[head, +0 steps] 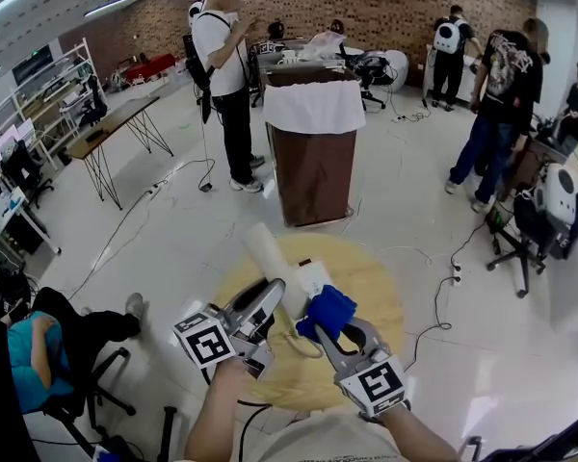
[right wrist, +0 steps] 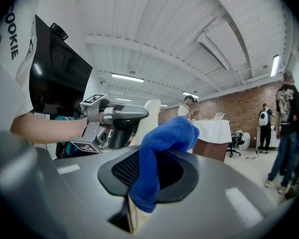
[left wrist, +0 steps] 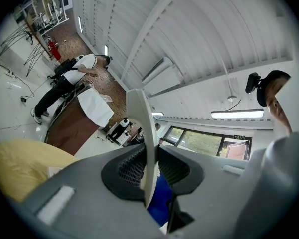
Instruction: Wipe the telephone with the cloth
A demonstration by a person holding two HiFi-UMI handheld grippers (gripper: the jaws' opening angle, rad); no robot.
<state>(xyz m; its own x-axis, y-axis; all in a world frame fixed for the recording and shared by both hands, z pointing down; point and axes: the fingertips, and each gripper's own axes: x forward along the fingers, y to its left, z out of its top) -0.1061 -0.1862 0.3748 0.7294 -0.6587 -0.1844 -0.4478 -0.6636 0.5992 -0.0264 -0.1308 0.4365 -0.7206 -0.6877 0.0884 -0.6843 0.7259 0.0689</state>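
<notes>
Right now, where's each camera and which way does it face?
Head view: on the person's head, steeply down at the round table; shows both forearms, left hand-held gripper on the handset, right hand-held gripper on the cloth.
Left gripper view: on the left one, tilted up at the ceiling; jaws clamp the handset.
Right gripper view: on the right one, about level; jaws clamp the cloth, left forearm beyond.
Shared: handset and cloth, in all three.

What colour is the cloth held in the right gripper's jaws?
The cloth is bright blue, seen best in the right gripper view.
</notes>
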